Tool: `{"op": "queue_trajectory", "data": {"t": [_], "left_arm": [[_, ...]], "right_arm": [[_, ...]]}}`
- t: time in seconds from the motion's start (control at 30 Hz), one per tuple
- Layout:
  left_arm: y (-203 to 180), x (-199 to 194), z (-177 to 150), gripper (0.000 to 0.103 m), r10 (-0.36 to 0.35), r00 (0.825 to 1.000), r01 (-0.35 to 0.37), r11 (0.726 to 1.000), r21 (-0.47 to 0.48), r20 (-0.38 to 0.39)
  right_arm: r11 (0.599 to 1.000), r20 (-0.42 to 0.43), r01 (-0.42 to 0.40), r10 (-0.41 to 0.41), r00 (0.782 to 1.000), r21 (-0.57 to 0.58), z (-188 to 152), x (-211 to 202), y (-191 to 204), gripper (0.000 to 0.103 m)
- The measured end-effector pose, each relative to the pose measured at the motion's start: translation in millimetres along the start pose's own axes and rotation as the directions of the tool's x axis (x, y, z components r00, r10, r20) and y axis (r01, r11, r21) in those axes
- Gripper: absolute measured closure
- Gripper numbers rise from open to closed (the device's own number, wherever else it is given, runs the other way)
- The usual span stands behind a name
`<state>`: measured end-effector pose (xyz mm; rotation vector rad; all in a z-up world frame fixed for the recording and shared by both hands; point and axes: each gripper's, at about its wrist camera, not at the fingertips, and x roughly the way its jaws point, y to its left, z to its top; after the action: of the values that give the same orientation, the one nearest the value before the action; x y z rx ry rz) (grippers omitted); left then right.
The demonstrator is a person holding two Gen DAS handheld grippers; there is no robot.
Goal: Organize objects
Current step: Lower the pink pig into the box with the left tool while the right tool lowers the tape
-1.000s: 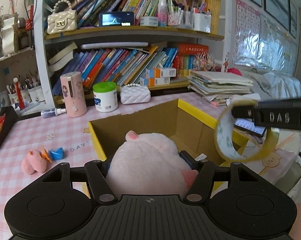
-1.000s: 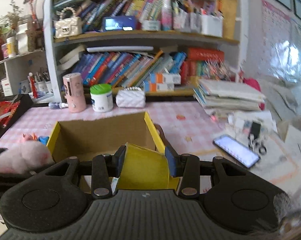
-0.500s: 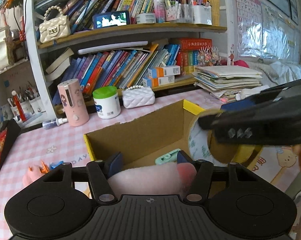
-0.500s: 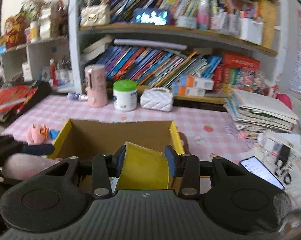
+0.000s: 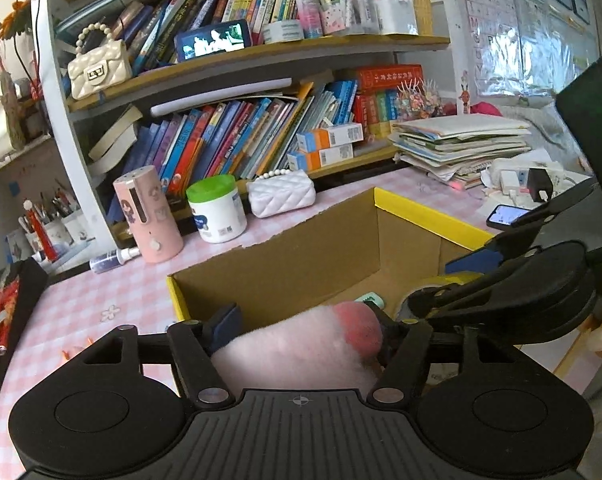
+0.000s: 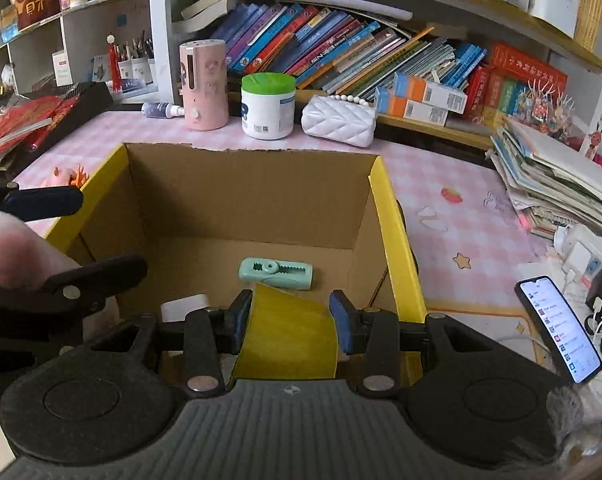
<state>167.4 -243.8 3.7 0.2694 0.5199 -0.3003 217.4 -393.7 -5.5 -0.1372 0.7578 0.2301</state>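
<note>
Left tool: the left tool (image 5: 301,340) is clenched on a soft pink plush toy (image 5: 301,354), which bulges between its blue-padded jaws at the near-left rim of the box.
Right tool: the right tool (image 6: 289,318) is grasping a yellow roll of adhesive tape (image 6: 287,334) across its width, both pads pressed flat to the roll's sides, low over the box's near end.
Box: an open brown cardboard box with yellow outer faces (image 6: 397,216) sits on the pink checked surface (image 6: 461,200); a mint-green plastic clip-like gadget (image 6: 276,273) lies on its floor, and a small white object beside the tape is too hidden to name.
Plush handling: light and squashy, by the look of it; it compresses under the pads, so a grip across the thick middle should hold, and dropping it should do no harm.
Tape handling: a stiff, light ring with smooth sides that could slip; pinching across its flat faces, as now, looks secure.
Step in hand: both items seem poised for release into the box.
Risk: the two tools are close together, so they may knock each other while letting go.
Left out: a small pink and orange toy (image 6: 67,174) lies on the surface just beside the box's left wall.
</note>
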Motion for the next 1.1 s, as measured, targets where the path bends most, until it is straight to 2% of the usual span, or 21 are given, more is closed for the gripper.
{"op": "queue_trajectory", "data": {"t": [0.1, 0.23, 0.43, 0.7, 0.93, 1.1], "left_arm": [[-1.8, 8.3, -2.8, 0.029, -0.008, 0.999, 0.008, 1.000, 0.001, -0.031], [-3.3, 19.4, -9.5, 0.029, -0.026, 0.997, 0.024, 0.999, -0.023, -0.078], [-2.3, 26.6, -13.3, 0.023, -0.015, 0.996, 0.012, 0.999, -0.038, -0.093], [-1.9, 28.0, -12.9, 0.021, -0.011, 0.995, 0.007, 0.999, -0.033, -0.103], [-0.1, 29.7, -10.1, 0.019, -0.006, 0.994, 0.004, 1.000, -0.021, -0.107], [-0.3, 15.3, -11.3, 0.015, -0.003, 0.996, 0.000, 0.999, -0.034, -0.092]], "right_arm": [[0.999, -0.029, 0.021, -0.020, 0.999, 0.025, -6.2, 0.7, -5.2, 0.066], [0.999, -0.035, 0.033, -0.032, 0.999, 0.009, -15.6, -7.7, -4.1, 0.067], [0.996, -0.028, 0.044, -0.042, 0.999, 0.081, -25.3, -21.3, -3.1, 0.065], [0.992, -0.012, 0.054, -0.053, 0.999, 0.111, -30.3, -30.5, 0.3, 0.065], [0.990, 0.023, 0.071, -0.074, 0.997, 0.122, -31.3, -37.4, 2.8, 0.053], [0.986, 0.055, 0.090, -0.098, 0.994, 0.141, -31.2, -45.4, 1.1, 0.047]]}}
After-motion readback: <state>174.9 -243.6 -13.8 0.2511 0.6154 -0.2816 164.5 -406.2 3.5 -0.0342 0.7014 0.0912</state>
